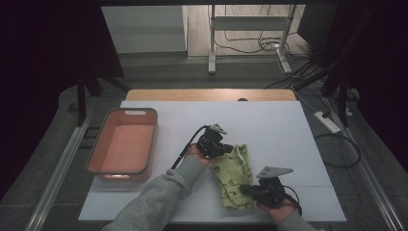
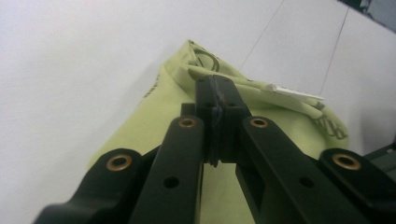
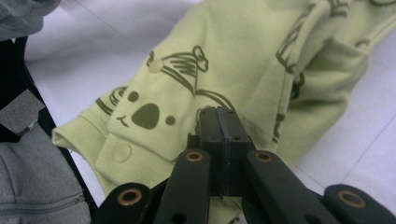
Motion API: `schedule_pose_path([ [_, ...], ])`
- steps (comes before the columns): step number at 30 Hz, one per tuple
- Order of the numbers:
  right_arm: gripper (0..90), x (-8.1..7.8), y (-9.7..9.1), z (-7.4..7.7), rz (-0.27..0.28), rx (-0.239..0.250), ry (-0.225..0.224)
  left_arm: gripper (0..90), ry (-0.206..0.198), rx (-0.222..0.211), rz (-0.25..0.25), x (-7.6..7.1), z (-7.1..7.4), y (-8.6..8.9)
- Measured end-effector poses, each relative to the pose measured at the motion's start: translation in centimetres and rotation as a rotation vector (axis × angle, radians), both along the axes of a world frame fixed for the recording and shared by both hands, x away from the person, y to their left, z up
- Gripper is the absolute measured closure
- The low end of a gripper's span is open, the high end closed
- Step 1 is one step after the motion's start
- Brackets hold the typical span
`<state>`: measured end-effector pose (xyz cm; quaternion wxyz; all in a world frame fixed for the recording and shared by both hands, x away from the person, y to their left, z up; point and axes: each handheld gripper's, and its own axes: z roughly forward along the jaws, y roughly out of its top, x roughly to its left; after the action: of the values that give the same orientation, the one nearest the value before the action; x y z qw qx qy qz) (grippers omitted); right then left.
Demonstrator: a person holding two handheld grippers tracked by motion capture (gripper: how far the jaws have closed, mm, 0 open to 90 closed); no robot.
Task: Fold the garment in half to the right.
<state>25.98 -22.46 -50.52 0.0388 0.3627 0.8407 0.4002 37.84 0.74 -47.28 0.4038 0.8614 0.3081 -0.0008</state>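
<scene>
Well off to the left of the left tongs [image 1: 226, 148], an orange tub [image 1: 123, 147] with a grey rim sat on the white desk [image 1: 269, 122], its inside bare and its handle slot at the far end. A grey sleeve [image 1: 159, 197] ran up from the near edge of the desk to the hand that carried those tongs, and a black cable trailed back from them toward the tub side.

The left tongs pointed rightward at the far end of a light green garment [image 1: 234, 175] printed with dark animal figures. In the left gripper view their black jaws stood pressed together, pad against pad, just over the green cloth [image 2: 154, 116]; whether a fold was caught at the very tips could not be told. Beyond the tips lay the garment's bunched neck edge with a small white label [image 2: 292, 93].

The garment lay crumpled between the two pairs of tongs, reaching from the left pair down to the right pair at the near edge of the desk.

The right tongs [image 1: 245, 189] pointed leftward at the garment's near end, a grey three-cornered plate on top of them. In the right gripper view their jaws were likewise together, tips resting on the cloth just right of a printed bear face [image 3: 142, 112] and a snap button [image 3: 122, 151].
</scene>
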Motion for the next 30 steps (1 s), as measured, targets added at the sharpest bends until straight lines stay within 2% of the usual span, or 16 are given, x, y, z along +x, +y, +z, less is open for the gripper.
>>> schedule_pose_path([
  [5,89.8,0.0,0.3,0.9,0.015,0.021,-0.04,89.4,-0.005,-0.011,0.008,-0.2,0.6,1.2],
  [10,89.8,0.6,0.6,2.7,0.01,0.048,-0.093,89.4,-0.01,-0.024,0.022,-0.5,1.0,2.0],
  [15,89.7,2.9,1.2,3.8,-0.022,0.049,-0.121,89.4,-0.011,-0.022,0.034,-0.6,1.1,2.6],
  [17,89.7,4.1,1.5,4.0,-0.045,0.035,-0.138,89.4,-0.011,-0.023,0.042,-0.4,1.0,3.1],
  [19,89.7,4.9,1.8,3.9,-0.053,0.03,-0.138,89.4,-0.011,-0.023,0.046,-0.4,1.0,3.2],
  [21,89.7,5.6,2.1,3.7,-0.062,0.007,-0.143,89.4,-0.008,-0.024,0.05,-0.4,1.0,3.3],
  [24,89.7,6.4,2.1,2.9,-0.087,-0.03,-0.127,89.3,-0.007,-0.023,0.054,-0.4,1.0,3.4],
  [26,89.7,6.7,1.4,2.5,-0.122,-0.037,-0.118,89.4,-0.006,-0.023,0.055,-0.4,1.0,3.5],
  [30,89.8,6.9,0.2,1.3,-0.148,-0.06,-0.089,89.4,-0.002,-0.016,0.052,-0.4,0.8,3.4],
])
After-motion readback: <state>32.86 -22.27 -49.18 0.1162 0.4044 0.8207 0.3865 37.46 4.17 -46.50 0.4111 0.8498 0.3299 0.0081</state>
